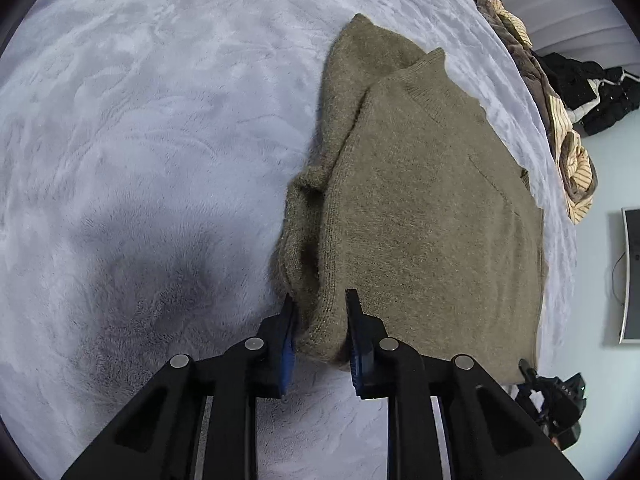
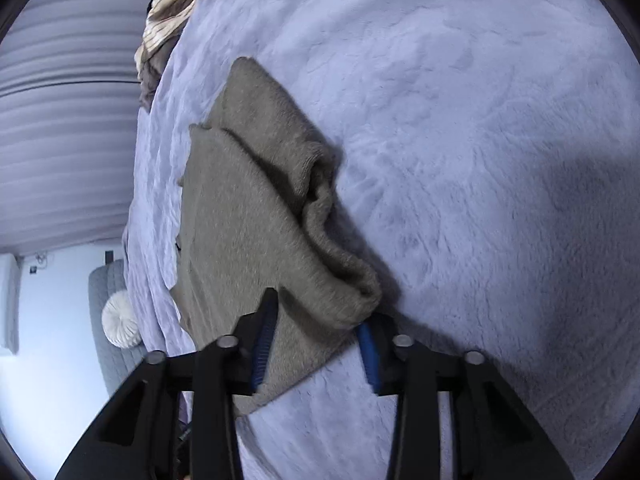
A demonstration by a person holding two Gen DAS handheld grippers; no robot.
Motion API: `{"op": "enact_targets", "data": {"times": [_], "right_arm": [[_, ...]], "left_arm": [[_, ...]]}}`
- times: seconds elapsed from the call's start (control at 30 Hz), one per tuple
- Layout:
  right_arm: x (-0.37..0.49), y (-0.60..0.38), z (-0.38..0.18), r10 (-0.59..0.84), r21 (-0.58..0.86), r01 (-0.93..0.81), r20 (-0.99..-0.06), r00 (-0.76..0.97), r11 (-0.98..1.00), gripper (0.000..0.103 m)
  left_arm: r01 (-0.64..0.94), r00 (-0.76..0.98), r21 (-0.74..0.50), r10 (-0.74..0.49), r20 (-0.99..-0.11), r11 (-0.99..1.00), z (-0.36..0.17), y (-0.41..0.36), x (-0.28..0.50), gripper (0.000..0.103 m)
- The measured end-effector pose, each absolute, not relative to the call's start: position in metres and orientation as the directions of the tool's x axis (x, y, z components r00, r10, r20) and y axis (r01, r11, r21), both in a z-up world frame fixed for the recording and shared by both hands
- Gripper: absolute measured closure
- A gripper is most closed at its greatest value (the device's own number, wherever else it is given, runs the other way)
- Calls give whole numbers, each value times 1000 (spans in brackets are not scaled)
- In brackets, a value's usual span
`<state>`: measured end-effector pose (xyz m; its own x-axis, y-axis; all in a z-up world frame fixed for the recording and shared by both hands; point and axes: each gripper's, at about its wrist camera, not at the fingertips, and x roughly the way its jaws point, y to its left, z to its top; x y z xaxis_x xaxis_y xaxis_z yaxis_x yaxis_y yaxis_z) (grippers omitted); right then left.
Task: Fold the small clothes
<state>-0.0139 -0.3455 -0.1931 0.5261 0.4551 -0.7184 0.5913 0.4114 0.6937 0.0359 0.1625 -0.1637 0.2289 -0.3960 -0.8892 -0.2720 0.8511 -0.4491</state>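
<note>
Olive-brown knitted sweater (image 1: pixel 420 208) lies partly folded on a pale lilac plush blanket (image 1: pixel 160 140) covering the bed, one sleeve doubled along its side. Left gripper (image 1: pixel 320 312), black with blue pads, is narrowed onto the sweater's near corner, bunched knit pinched between its fingers. Right gripper (image 2: pixel 316 320) likewise clamps a rolled fold at the sweater's near edge; the knit fills the gap between its pads. At the blanket's far edge sits a heap of brown and cream striped clothes (image 1: pixel 568 160), beside a black garment (image 1: pixel 592 88).
</note>
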Motion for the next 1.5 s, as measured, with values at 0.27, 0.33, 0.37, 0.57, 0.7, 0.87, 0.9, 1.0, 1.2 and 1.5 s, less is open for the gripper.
{"op": "enact_targets", "data": {"times": [0.27, 0.33, 0.37, 0.57, 0.7, 0.87, 0.9, 1.0, 1.2, 1.5], "right_arm": [[5, -340, -141, 407, 601, 414, -785, 467, 684, 95], [5, -342, -152, 397, 572, 430, -810, 432, 699, 95], [5, -342, -160, 392, 557, 437, -822, 413, 707, 95], [3, -340, -189, 365, 504, 438, -856, 365, 744, 94], [-2, -337, -178, 341, 472, 457, -876, 341, 754, 93], [-15, -328, -148, 239, 375, 441, -912, 334, 815, 91], [-16, -324, -141, 217, 357, 425, -914, 343, 832, 91], [-15, -314, -124, 187, 331, 360, -906, 380, 872, 91], [12, -295, -137, 169, 270, 277, -925, 339, 922, 91], [19, -297, -166, 113, 185, 248, -954, 280, 951, 95]], "left_arm": [[-161, 264, -367, -318, -911, 916, -142, 155, 17, 82], [-170, 255, -340, -292, -922, 925, -153, 159, 12, 82], [-176, 246, -327, -280, -928, 928, -159, 162, 10, 82], [-203, 226, -283, -237, -945, 937, -162, 178, -4, 82], [-179, 231, -216, -172, -957, 960, -148, 183, -9, 82], [-118, 300, -227, -183, -936, 967, -118, 177, -7, 82], [-103, 308, -235, -194, -932, 966, -114, 173, -4, 82], [-45, 304, -255, -230, -925, 966, -116, 157, 8, 82], [-70, 224, -231, -210, -952, 970, -155, 142, 27, 82], [-36, 223, -189, -176, -959, 981, -159, 128, 27, 82]]}}
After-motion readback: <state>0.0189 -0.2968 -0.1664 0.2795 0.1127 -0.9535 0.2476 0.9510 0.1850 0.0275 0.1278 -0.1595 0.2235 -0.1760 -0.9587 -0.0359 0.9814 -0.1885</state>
